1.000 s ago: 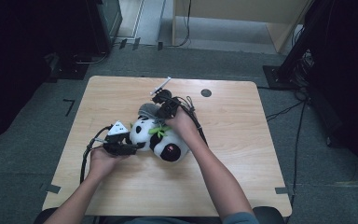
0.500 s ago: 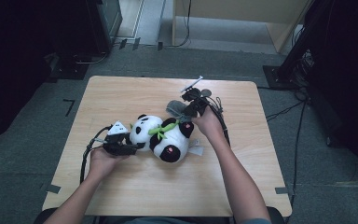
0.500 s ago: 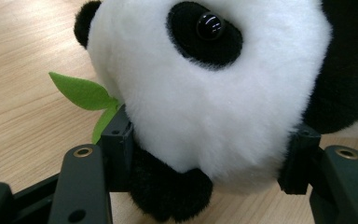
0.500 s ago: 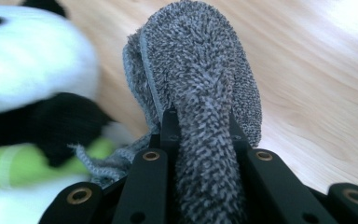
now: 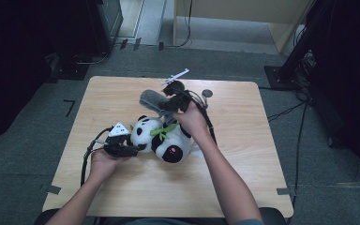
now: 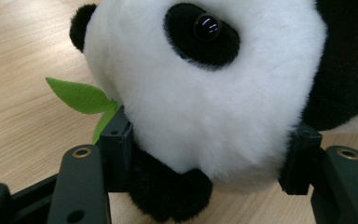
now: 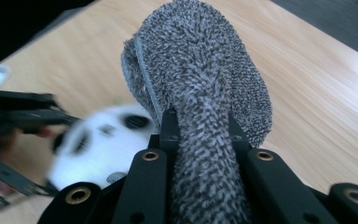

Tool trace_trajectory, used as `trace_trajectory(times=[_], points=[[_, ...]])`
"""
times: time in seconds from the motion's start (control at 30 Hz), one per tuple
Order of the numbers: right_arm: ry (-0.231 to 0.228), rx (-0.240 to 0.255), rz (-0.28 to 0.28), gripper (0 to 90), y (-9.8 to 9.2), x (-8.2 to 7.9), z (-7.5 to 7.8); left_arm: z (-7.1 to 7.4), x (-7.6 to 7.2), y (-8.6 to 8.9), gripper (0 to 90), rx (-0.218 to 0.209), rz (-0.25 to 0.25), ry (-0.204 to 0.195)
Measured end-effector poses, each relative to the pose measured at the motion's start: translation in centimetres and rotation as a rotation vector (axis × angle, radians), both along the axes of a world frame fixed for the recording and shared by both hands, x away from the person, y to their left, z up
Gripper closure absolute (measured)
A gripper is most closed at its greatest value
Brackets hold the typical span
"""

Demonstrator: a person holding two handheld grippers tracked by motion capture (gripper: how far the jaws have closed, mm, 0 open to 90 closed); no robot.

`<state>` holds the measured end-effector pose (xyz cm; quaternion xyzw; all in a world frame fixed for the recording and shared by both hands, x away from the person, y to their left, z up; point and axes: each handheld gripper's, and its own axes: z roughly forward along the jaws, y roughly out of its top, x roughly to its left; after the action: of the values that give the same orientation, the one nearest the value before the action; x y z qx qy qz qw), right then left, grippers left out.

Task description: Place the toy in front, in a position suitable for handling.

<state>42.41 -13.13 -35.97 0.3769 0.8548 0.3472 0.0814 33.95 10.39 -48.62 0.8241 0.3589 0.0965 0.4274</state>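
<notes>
The left gripper [image 6: 205, 163] clamps the plush panda's [image 5: 161, 138] head; it lies lengthwise across the table [image 5: 262, 140], head leftward. The right gripper [image 7: 200, 126] pinches a grey cloth [image 7: 205, 93].

Even overhead light brightens the table [image 5: 122, 93]; surroundings fall dark. The panda [image 7: 98, 140] blurs at lower left in the right gripper view.

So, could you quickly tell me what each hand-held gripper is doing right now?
Left hand-held gripper: closed on the panda plush toy's head.
Right hand-held gripper: closed on the grey fluffy cloth.
</notes>
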Motion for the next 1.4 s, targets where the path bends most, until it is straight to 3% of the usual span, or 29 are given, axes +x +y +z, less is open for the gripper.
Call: trace_trajectory(times=[0.07, 0.2, 0.33, 0.4, 0.5, 0.6, 0.73, 1.13, 1.3, 1.4], points=[[0.006, 0.005, 0.046, 77.2, 1.9, -0.1, -0.5, 0.0, 0.0, 0.0, 36.6, -0.002, 0.001, 0.001], [0.068, -0.034, 0.114, 76.8, 5.0, 0.1, -2.9, 0.0, 0.0, 0.0, 36.5, -0.002, 0.005, 0.003], [0.093, -0.042, 0.09, 77.7, 5.4, 0.4, -4.3, -0.1, 0.1, 0.0, 36.7, -0.002, 0.013, 0.018], [0.097, -0.058, 0.068, 77.8, 4.9, 0.7, -4.4, -0.1, 0.1, 0.0, 37.0, 0.0, 0.018, 0.019], [0.086, -0.15, 0.002, 78.1, 3.6, 1.1, -4.8, -0.1, 0.1, 0.0, 37.2, 0.001, 0.019, 0.024], [0.126, -0.13, -0.024, 78.2, 1.7, 1.3, -5.3, -0.1, 0.1, -0.1, 37.3, -0.001, 0.02, 0.025], [0.133, -0.114, -0.041, 78.0, -0.2, 1.2, -5.3, -0.1, 0.1, -0.2, 37.4, -0.002, 0.017, 0.025], [0.112, -0.108, -0.115, 78.2, -3.0, 1.5, -4.3, -0.2, 0.1, 0.0, 36.7, -0.007, 0.005, 0.026], [0.121, -0.174, -0.171, 78.2, -5.2, 2.2, -4.5, -0.2, 0.1, 0.1, 35.8, -0.012, -0.003, 0.021], [0.104, -0.134, -0.199, 78.3, -6.4, 2.3, -4.0, -0.2, 0.1, 0.1, 35.6, -0.01, -0.001, 0.021]])
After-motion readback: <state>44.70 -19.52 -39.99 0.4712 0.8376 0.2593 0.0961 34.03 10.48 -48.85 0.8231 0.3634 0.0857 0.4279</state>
